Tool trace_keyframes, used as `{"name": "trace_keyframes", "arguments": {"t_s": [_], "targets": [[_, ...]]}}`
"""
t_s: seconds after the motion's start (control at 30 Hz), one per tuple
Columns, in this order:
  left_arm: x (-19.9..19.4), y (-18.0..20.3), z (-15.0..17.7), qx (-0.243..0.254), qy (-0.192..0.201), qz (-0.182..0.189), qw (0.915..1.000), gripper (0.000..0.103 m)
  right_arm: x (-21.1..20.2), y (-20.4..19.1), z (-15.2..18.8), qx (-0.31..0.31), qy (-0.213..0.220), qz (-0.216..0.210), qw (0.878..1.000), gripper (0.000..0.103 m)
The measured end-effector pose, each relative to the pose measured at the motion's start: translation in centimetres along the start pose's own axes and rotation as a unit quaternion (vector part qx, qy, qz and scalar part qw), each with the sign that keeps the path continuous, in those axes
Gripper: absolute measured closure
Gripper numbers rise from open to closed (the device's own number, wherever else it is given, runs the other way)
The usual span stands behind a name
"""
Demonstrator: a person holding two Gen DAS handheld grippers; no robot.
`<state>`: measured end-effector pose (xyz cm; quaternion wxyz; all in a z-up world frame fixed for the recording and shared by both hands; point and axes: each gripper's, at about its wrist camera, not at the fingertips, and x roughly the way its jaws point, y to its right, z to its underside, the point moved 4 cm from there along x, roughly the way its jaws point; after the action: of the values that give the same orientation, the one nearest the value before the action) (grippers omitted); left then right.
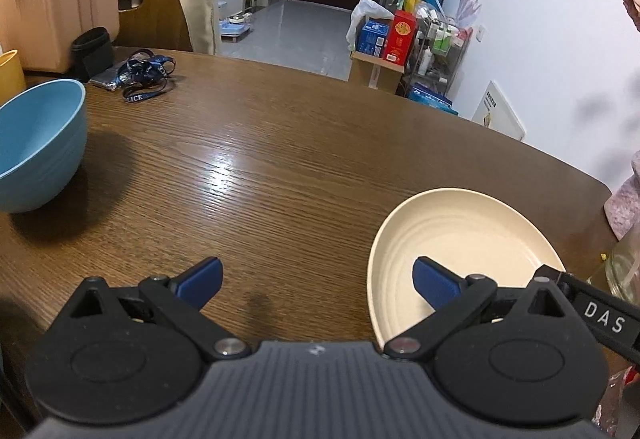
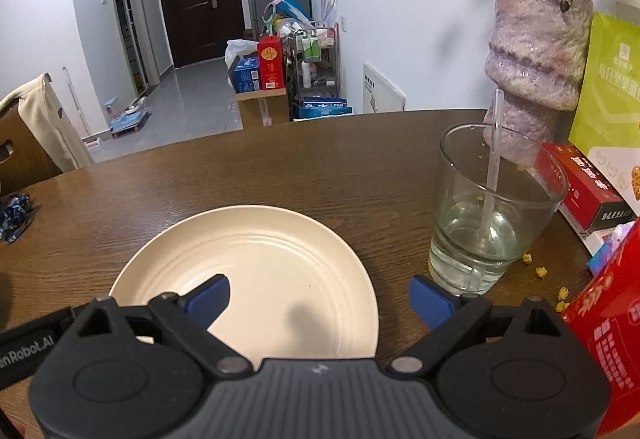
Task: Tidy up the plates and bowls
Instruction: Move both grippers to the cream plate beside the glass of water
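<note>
Only the left wrist view showed the bowl (image 1: 38, 143): blue, upright and empty, at the left edge of the frame on the wooden surface (image 1: 280, 167), with a lanyard (image 1: 146, 73) heaped beyond it toward the upper left. Only the right wrist view showed the glass (image 2: 488, 211), right of centre, holding a little clear liquid and a straw (image 2: 493, 167) leaning against its rim. Behind it stood a vase (image 2: 536, 51) of stems, with red boxes (image 2: 580, 187) at the right edge and yellow crumbs (image 2: 540, 271) scattered by the glass.

The plate (image 1: 460, 251) appeared in both. It lay flat and empty on the surface, cream, round with no long axis, at lower right in the left view and at lower centre in the right view (image 2: 256, 271), just left of the glass.

The left tool (image 1: 316, 281) was released, its blue pads wide apart; the right pad (image 1: 434, 283) hung over the plate's near-left rim, the other over bare wood. The right tool (image 2: 320, 299) was also released, its left pad (image 2: 210, 299) over the plate, its right pad near the foot of the glass. Whether either pad touched the plate could not be told.
</note>
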<state>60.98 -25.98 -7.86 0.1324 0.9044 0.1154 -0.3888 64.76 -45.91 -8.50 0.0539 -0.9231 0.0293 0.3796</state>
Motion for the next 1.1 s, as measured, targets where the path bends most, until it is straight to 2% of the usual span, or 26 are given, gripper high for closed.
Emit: {"name": "trace_keyframes", "arguments": {"t_s": [0.33, 0.47, 0.67, 0.73, 0.8, 0.87, 1.1], "targets": [[0.7, 0.3, -0.1, 0.016, -0.009, 0.009, 0.9998, 0.0, 0.8, 1.4, -0.1, 0.013, -0.012, -0.01, 1.0, 0.007], [1.1, 0.5, 0.1, 0.02, -0.018, 0.014, 0.9995, 0.001, 1.2, 1.9, 0.0, 0.016, -0.021, -0.011, 1.0, 0.012], [1.9, 0.6, -0.1, 0.023, -0.031, 0.02, 0.999, 0.011, 1.8, 2.9, 0.0, 0.025, -0.031, -0.022, 0.999, 0.013], [2.3, 0.4, -0.2, 0.02, -0.037, 0.023, 0.9988, 0.017, 2.0, 3.3, 0.1, 0.031, -0.036, -0.03, 0.998, 0.017], [2.7, 0.2, -0.3, 0.018, -0.044, 0.028, 0.9985, 0.024, 2.3, 3.6, 0.1, 0.034, -0.041, -0.034, 0.998, 0.025], [2.9, 0.1, -0.2, 0.018, -0.046, 0.029, 0.9983, 0.028, 2.5, 3.7, 0.2, 0.032, -0.044, -0.034, 0.998, 0.029], [3.3, 0.4, -0.1, 0.025, -0.052, 0.039, 0.9976, 0.042, 2.6, 4.1, 0.1, 0.031, -0.047, -0.05, 0.997, 0.054]]}}
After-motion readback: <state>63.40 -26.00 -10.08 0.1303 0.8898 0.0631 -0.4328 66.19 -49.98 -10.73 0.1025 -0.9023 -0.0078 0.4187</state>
